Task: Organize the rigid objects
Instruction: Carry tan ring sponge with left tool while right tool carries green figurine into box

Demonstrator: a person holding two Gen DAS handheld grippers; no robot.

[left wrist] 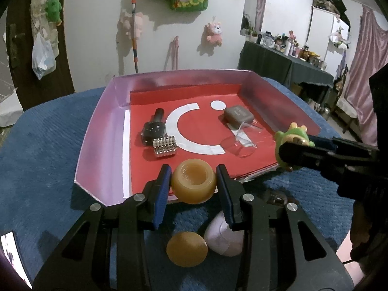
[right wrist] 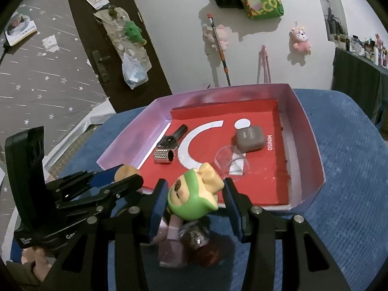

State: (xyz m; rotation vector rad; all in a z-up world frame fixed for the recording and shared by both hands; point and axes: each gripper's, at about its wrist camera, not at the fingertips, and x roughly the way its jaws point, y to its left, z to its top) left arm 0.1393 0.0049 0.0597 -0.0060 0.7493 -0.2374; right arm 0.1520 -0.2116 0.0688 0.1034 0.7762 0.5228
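Note:
My left gripper (left wrist: 193, 177) is shut on an amber plastic jar (left wrist: 194, 180), held over the near edge of the pink box (left wrist: 97, 131) with a red floor. My right gripper (right wrist: 195, 189) is shut on a green-hooded toy figure (right wrist: 194, 194), held above the box's near edge; it also shows in the left wrist view (left wrist: 292, 137). In the box lie a black bottle (left wrist: 154, 127), a silver studded cylinder (left wrist: 164, 146), a grey case (left wrist: 238, 116) and a clear cup (left wrist: 241, 143) on its side.
An amber round lid (left wrist: 186, 248) and a pale pink object (left wrist: 224, 236) lie on the blue cloth (left wrist: 43, 145) under my left gripper. A pink item (right wrist: 169, 242) and a dark red round object (right wrist: 206, 249) lie under my right gripper. A cluttered dark table (left wrist: 286, 63) stands at the back right.

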